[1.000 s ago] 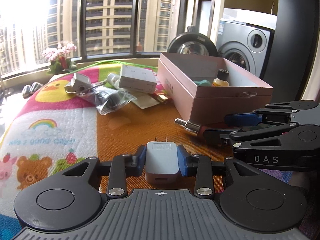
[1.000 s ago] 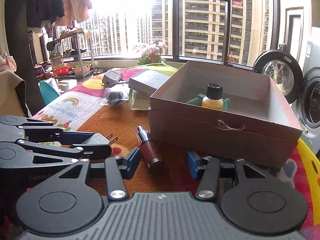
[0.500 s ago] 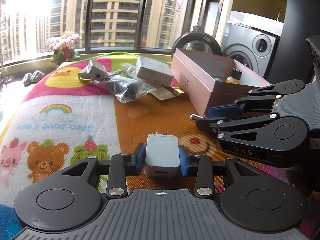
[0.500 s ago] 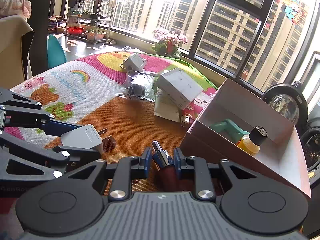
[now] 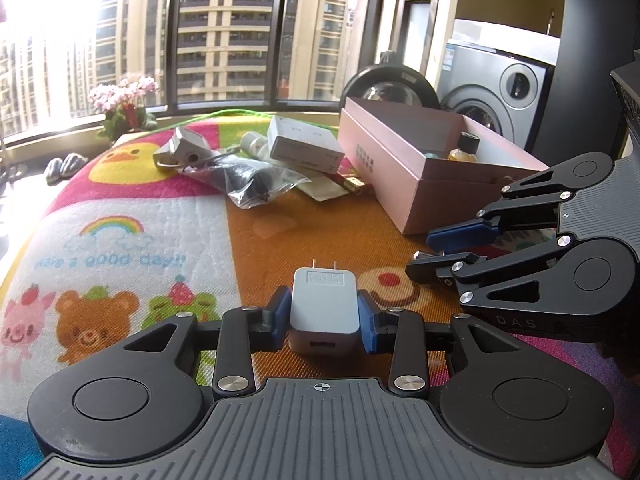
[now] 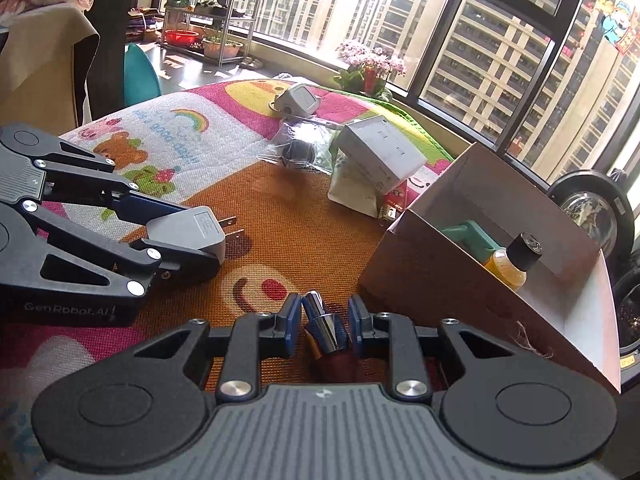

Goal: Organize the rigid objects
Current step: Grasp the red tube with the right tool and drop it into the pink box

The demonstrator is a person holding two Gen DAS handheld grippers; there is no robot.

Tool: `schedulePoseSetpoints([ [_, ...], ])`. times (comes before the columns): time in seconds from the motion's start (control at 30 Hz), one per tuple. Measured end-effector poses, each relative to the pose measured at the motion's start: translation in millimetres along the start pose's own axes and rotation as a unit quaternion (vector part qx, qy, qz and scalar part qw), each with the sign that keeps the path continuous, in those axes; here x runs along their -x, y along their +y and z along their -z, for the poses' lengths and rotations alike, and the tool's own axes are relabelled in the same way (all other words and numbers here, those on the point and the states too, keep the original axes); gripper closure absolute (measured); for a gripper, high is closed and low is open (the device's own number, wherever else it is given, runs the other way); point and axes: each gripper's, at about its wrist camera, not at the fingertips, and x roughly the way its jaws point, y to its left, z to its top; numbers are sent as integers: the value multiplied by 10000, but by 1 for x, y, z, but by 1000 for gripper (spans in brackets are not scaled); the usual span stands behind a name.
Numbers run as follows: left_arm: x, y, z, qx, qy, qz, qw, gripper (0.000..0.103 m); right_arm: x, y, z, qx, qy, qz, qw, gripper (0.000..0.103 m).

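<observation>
We're pinching wall charger (image 5: 324, 306) in left gripper (image 5: 325, 314), red-bodied chrome-tipped vial (image 6: 326, 330) in right gripper (image 6: 324, 326); pink box (image 5: 408, 188) sitting ahead, white carton (image 5: 304, 150) beside.

— What's around me here?

— I'm looking at tall dark-framed windows (image 5: 224, 32) on the far side, pale high-rise apartment blocks (image 6: 492, 56) beyond them, and hard sunlight pouring in at the far left. A pot of pink flowers (image 5: 124, 104) sits on the sill.

— And to my right?

— A silver front-loading washing machine (image 5: 496, 92) stands at the far right.

— Anything off to the left?

— I see a metal wire shelf rack (image 6: 208, 20) holding a red basin far left, and a teal plastic chair (image 6: 140, 76) nearer.
</observation>
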Motion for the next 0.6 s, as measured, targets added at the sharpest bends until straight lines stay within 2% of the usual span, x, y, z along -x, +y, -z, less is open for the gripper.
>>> schedulePoseSetpoints([
  [0.2, 3, 0, 1, -40, -64, -5, 10000, 65, 22, -8, 8, -12, 30, 8, 10000, 83],
  [0.37, 19, -13, -5, -183, -384, 470, 9980, 66, 75, -36, 31, -775, -309, 86, 9965, 84],
  [0.5, 33, -40, -53, -457, -992, 909, 9899, 66, 114, -63, 43, -1258, -629, 231, 9898, 85],
  [0.6, 24, -66, -110, -588, -1254, 1197, 9831, 66, 138, -81, 50, -1431, -922, 566, 9838, 86],
])
